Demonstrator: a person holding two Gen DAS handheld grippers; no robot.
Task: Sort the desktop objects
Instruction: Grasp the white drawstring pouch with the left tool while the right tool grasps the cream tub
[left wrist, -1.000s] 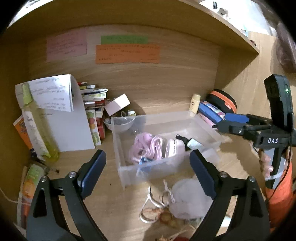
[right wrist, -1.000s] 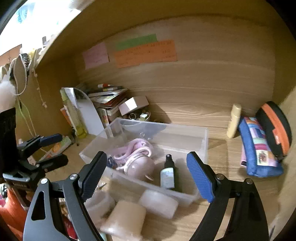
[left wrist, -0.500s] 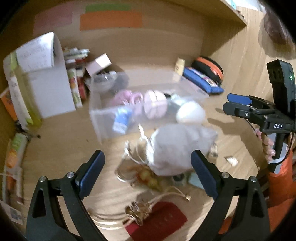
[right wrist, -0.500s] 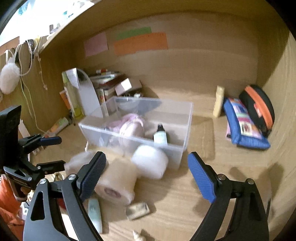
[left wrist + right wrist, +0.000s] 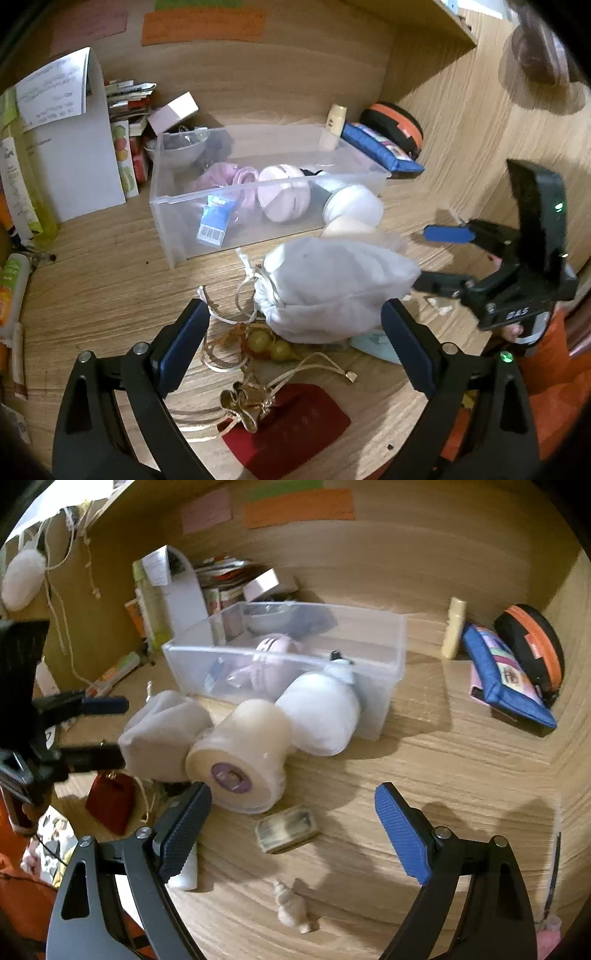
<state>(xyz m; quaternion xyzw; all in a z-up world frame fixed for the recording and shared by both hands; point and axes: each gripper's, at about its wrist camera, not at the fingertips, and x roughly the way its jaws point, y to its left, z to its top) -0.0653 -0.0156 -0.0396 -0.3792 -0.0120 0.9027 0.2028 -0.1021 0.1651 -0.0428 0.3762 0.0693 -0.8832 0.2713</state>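
Observation:
A clear plastic bin [image 5: 177,221] sits on the wooden desk with a pink round case [image 5: 282,192], pink cord and a small bottle inside; it also shows in the right wrist view [image 5: 384,664]. In front of it lie a grey drawstring pouch [image 5: 332,291], a white roll [image 5: 321,716], a cream roll [image 5: 243,760], a small gold packet [image 5: 288,829], a shell [image 5: 291,910], a red card [image 5: 291,424] and gold beads with cord [image 5: 269,347]. My left gripper [image 5: 291,350] is open just before the pouch. My right gripper [image 5: 291,830] is open over the packet.
Books and a folded paper [image 5: 66,147] stand at the back left with a yellow bottle [image 5: 22,192]. A blue pouch [image 5: 506,675], an orange-trimmed black case [image 5: 535,646] and a cream tube [image 5: 454,627] lie at the back right by the side wall.
Both grippers have pulled back from the bin and tilted down, so the loose pouch, rolls and small items in front of it now fill the views. Both stay open.

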